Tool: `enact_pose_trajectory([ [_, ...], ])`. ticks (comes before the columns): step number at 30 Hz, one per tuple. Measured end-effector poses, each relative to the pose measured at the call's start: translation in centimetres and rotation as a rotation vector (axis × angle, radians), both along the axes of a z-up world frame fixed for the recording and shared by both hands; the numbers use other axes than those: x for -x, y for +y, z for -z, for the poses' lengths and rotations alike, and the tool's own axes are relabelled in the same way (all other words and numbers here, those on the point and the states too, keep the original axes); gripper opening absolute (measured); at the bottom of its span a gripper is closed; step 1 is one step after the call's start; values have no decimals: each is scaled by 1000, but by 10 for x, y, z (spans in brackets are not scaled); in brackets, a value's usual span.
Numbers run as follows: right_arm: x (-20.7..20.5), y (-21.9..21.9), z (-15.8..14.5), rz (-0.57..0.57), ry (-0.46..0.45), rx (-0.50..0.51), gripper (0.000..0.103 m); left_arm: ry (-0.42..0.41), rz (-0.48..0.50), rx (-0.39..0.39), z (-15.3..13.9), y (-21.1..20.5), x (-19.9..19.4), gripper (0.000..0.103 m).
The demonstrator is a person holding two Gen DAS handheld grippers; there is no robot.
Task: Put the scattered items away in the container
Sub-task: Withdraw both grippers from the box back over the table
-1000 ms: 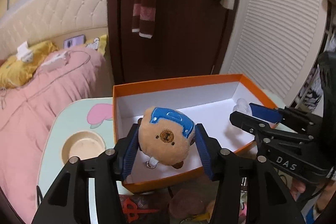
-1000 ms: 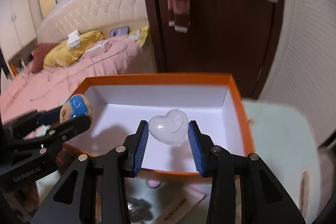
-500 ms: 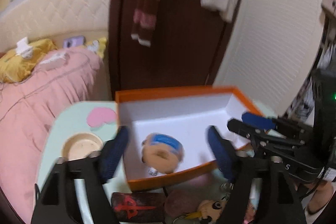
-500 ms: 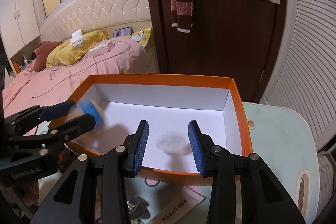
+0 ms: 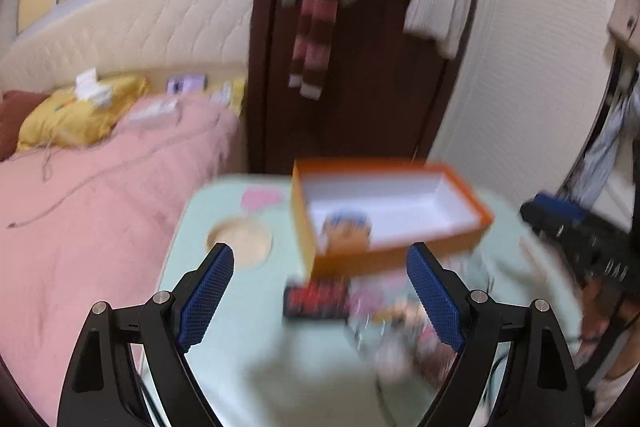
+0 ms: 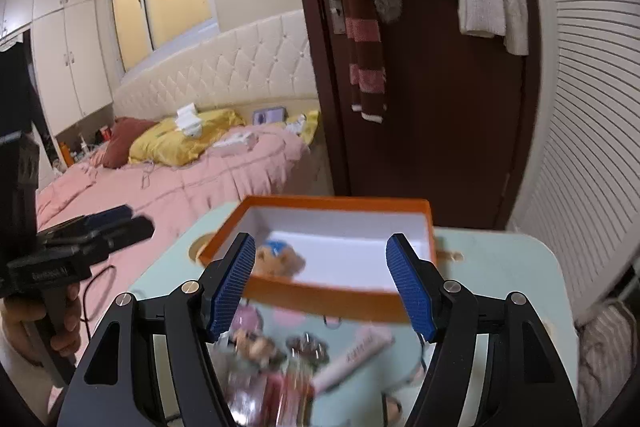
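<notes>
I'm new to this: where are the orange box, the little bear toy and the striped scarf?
orange box (image 6: 320,297): right wrist view, near wall.
bear toy (image 6: 280,259): right wrist view, its face.
striped scarf (image 6: 366,67): right wrist view, mid-length.

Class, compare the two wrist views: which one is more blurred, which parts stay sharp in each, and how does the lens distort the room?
Left wrist view: heavy motion blur smears the orange box and table clutter; only the left gripper stays sharp. Right wrist view: the background bed is crisp, while the near items blur. Both views: fisheye bends the door frame and darkens the corners.
</notes>
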State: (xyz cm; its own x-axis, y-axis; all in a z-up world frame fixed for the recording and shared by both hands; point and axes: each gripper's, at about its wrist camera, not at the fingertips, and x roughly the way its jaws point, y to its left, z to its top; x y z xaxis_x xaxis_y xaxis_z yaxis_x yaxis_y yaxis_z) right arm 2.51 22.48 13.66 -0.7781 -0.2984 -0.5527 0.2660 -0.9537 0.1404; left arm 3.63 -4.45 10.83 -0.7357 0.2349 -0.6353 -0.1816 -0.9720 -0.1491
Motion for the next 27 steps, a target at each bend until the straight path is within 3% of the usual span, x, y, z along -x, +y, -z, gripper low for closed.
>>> enact_pose_trajectory([
  [3,-10,3,15,11,-124,-14,69,-85,4,9,24,3,-13,88],
  [8,-27,6,66,42,-311,-47,69,-179,-22,33,67,7,-27,88],
  [12,-30,10,88,69,-398,-62,69,-204,-34,32,86,5,-27,88],
  [14,-26,13,97,91,-447,-71,69,-183,-47,104,91,10,-27,91],
  [16,-24,16,100,109,-456,-77,70,-171,-60,170,94,16,-28,103],
  [20,-22,10,105,72,-447,-119,82,-157,-63,176,98,18,-31,103],
  [23,-23,-4,109,59,-435,-241,86,-152,-62,177,99,18,-33,103],
  [27,-20,0,111,63,-454,-234,94,-146,-65,176,101,17,-32,103],
])
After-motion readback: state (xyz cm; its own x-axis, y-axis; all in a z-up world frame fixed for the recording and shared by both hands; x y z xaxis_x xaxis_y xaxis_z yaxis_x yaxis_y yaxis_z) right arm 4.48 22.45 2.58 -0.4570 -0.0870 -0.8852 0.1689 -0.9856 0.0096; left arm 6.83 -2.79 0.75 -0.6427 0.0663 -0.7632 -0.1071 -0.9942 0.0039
